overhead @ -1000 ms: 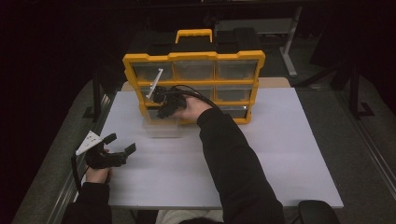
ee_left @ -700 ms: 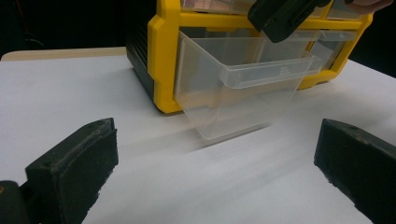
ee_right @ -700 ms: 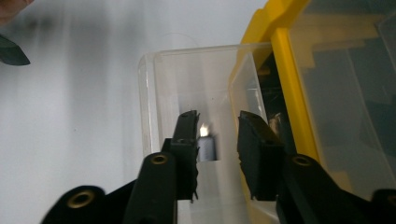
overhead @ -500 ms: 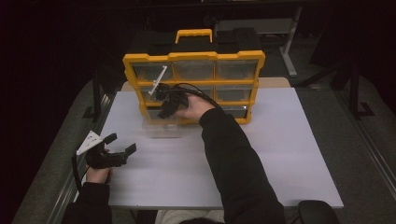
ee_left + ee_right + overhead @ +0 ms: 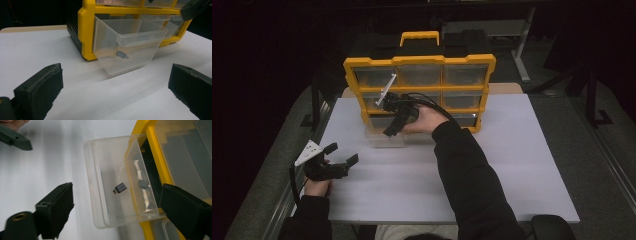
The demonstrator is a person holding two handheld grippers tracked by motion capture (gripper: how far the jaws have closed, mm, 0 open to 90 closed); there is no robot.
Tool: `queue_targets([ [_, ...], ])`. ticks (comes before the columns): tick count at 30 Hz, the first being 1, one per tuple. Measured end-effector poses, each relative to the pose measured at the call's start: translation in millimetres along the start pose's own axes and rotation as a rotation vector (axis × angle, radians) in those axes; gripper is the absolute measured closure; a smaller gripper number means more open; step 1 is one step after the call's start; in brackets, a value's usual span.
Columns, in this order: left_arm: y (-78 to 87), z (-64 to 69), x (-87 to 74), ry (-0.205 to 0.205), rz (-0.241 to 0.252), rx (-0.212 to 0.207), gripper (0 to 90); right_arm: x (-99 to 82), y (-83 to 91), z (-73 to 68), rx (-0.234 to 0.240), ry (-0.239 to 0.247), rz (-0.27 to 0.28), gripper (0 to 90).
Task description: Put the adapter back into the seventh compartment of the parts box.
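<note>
We note the yellow organiser (image 5: pixel 419 95) standing upright at the far side of the bench (image 5: pixel 512 165), on its white sheet; its bottom-left clear drawer (image 5: pixel 113 182) is pulled out and tips forward and down, its front edge near the sheet; in the left gripper view the same drawer (image 5: pixel 127 47) hangs out of the yellow frame (image 5: pixel 86 30). Inside it lies a small dark adapter (image 5: pixel 120 188), flat on the drawer floor, free of both jaws; the left gripper view shows it (image 5: pixel 122 54) through the clear wall; a second small grey shape deeper in the drawer may be its reflection, we cannot tell. The right gripper (image 5: pixel 394 122) hovers over the open drawer, pointing down into it; its jaws have just been opening and now stand wide, one to each side of the drawer, nothing between the pads. The left gripper (image 5: pixel 343 156) rests low over the bench at the near left, well apart from the organiser, held in the left hand (image 5: pixel 317 186); its jaws are wide and empty, aimed toward the drawer.
</note>
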State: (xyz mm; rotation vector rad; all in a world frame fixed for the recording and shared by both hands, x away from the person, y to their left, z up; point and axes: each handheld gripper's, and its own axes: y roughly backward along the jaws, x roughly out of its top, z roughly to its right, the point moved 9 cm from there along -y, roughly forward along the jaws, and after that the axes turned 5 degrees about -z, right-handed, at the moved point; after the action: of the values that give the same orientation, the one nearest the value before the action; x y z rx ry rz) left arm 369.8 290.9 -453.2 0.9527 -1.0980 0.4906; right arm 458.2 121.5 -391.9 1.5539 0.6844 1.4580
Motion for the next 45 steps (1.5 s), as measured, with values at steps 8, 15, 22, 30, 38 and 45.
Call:
queue_targets([
  [8, -0.7, 0.5, -0.2, 0.000, -0.002, 0.001, 0.0, -13.1, 16.2, -5.5, 0.008, -0.007, 0.028, 2.0],
  [15, -0.2, -0.5, -0.6, 0.006, -0.001, 0.007, 0.0, -26.4, 28.9, -5.8, 0.005, -0.020, 0.054, 0.0],
  [22, -0.4, -0.7, -1.2, 0.004, -0.004, 0.009, 0.0, -42.2, 40.2, -3.6, -0.005, -0.047, 0.081, 0.0],
  [30, 0.0, -1.4, -1.8, 0.010, -0.004, 0.015, 0.0, -64.2, 52.5, -3.1, -0.015, -0.083, 0.103, 0.0],
  [38, -0.1, -1.5, -2.6, 0.013, -0.006, 0.016, 0.0, -85.9, 63.8, -0.6, -0.031, -0.120, 0.123, 0.0],
  [45, -0.3, -1.4, -3.0, 0.016, -0.008, 0.016, 0.0, -102.5, 69.6, 0.6, -0.050, -0.147, 0.135, 0.0],
])
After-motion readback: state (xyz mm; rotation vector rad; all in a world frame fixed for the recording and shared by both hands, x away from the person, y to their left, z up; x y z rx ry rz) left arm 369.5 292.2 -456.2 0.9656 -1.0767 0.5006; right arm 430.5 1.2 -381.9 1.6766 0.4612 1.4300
